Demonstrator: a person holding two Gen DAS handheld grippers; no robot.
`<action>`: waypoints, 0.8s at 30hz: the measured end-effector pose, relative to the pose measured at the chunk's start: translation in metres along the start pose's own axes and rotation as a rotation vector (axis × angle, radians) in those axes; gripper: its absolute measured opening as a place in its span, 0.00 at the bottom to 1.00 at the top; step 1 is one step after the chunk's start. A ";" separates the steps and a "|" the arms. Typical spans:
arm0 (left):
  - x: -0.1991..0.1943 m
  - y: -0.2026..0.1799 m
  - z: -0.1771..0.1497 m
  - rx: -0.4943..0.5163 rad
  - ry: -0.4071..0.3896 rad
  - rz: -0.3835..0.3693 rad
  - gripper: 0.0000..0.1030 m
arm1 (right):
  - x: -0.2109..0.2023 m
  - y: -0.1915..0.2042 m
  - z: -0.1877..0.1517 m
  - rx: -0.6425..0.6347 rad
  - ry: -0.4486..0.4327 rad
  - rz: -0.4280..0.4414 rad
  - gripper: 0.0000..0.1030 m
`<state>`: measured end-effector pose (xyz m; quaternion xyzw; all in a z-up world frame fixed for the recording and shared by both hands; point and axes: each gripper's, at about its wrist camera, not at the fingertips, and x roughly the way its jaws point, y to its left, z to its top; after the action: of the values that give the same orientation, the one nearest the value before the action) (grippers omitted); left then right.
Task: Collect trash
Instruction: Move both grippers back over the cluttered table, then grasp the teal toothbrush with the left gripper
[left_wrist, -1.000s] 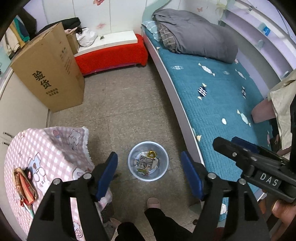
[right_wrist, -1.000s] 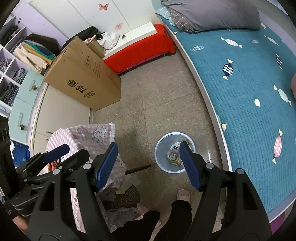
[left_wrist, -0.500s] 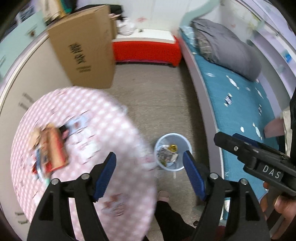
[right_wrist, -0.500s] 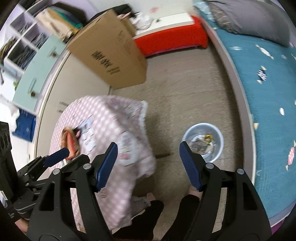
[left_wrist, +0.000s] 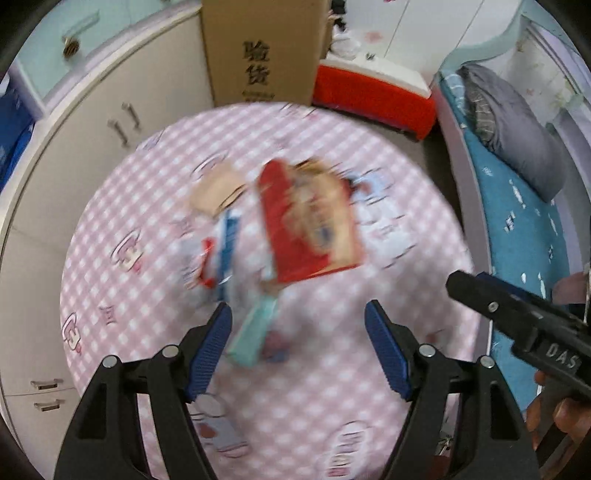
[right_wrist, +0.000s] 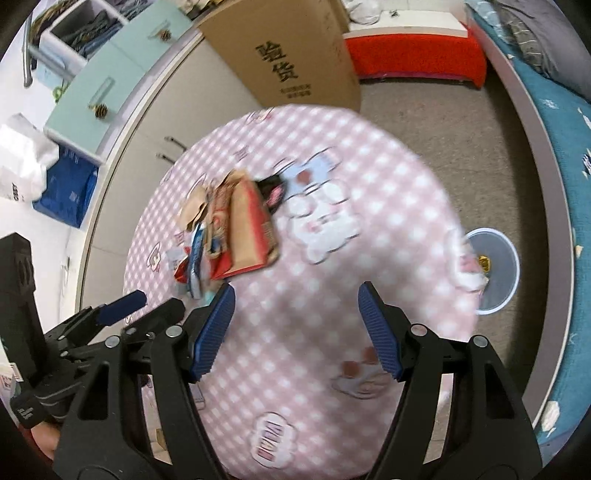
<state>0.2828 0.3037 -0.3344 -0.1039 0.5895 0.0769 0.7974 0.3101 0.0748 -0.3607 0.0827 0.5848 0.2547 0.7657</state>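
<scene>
You are holding both the left tongs (left_wrist: 298, 325) and the right tongs (right_wrist: 295, 314) wide apart and gripping nothing, over the round pink-checked cloth-covered surface (right_wrist: 369, 206). The pile of crumpled red and tan wrappers (left_wrist: 295, 225) is lying mid-surface. The clear round plastic bin (right_wrist: 498, 273) is sitting on the floor beside it, containing some scraps.

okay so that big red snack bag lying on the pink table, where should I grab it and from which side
Judging by its pose, take the red snack bag at its near bottom edge, coming from the side of the left gripper, whose jaws are open. The bag lies flat on the table and partly over other wrappers, so that edge looks most exposed. Motion blur hides finer detail.
</scene>
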 end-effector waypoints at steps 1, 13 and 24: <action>0.007 0.010 -0.003 -0.004 0.019 -0.004 0.70 | 0.006 0.006 -0.002 0.000 0.007 0.000 0.66; 0.073 0.031 -0.012 0.033 0.139 -0.071 0.34 | 0.037 0.019 -0.019 0.047 0.034 -0.060 0.66; 0.019 0.047 -0.017 0.071 0.039 -0.169 0.09 | 0.033 0.059 -0.012 -0.006 0.006 -0.016 0.66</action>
<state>0.2612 0.3442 -0.3614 -0.1266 0.5965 -0.0135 0.7924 0.2875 0.1399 -0.3677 0.0751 0.5870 0.2503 0.7662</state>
